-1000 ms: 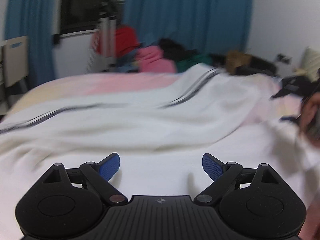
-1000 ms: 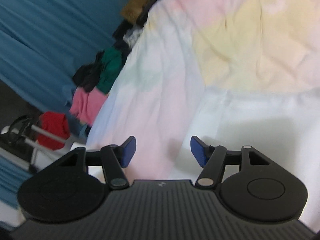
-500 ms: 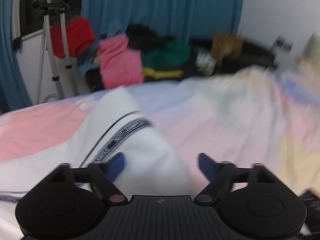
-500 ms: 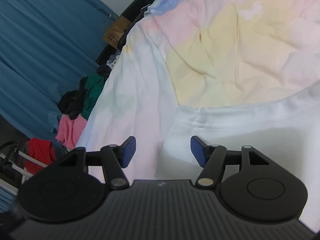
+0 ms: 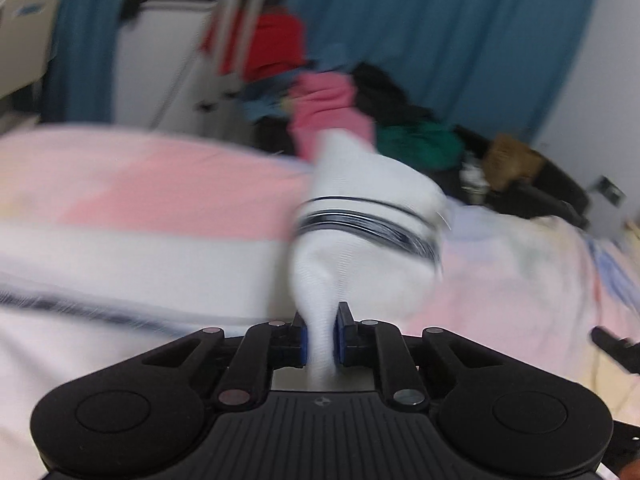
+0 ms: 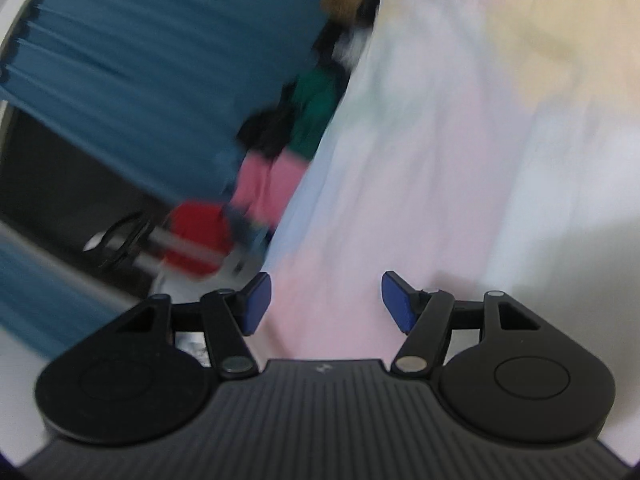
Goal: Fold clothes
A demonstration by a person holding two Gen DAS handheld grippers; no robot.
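A white garment with a dark stripe lies on a bed with a pastel pink, yellow and blue sheet. My left gripper is shut on a bunched end of the white garment, which rises in a fold in front of the fingers. The rest of the garment spreads to the left. My right gripper is open and empty above the pastel sheet; a white patch of cloth shows at its right. Both views are blurred by motion.
A pile of clothes, pink, green, black and red, lies beyond the bed's far edge against blue curtains. A metal stand is by the window. The pile also shows in the right wrist view.
My left gripper has closed on the white garment's end and lifted it; it was open half a second ago. My right gripper has swung, staying open.
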